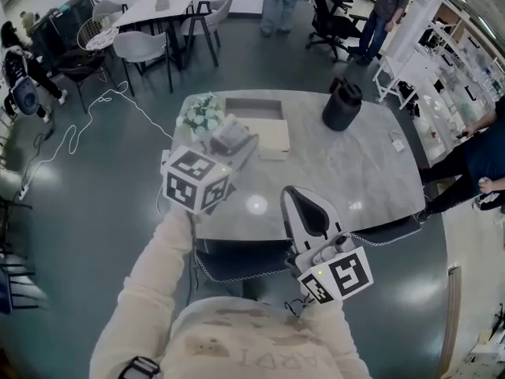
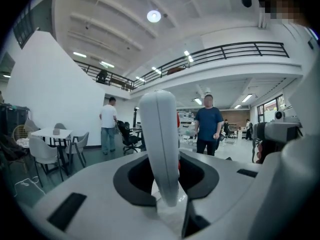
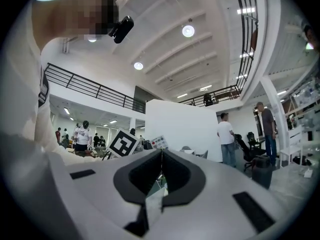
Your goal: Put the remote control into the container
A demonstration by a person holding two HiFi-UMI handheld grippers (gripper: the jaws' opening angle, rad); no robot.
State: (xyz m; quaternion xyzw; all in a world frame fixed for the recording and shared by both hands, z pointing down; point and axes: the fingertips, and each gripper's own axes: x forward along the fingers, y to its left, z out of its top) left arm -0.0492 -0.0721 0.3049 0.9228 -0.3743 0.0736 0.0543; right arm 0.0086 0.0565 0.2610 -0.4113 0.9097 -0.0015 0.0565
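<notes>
White remote control (image 2: 159, 134) sits pinched in the left gripper (image 1: 230, 139) — poised for the container (image 1: 272, 139) just ahead; right gripper (image 3: 161, 159) pressed together, empty.

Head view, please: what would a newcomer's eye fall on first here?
The left gripper hovers over the grey table's near left part, shut on the white remote control that stands between its jaws. Just beyond it sits the open pale container, and the right gripper hangs shut at the table's near edge.
</notes>
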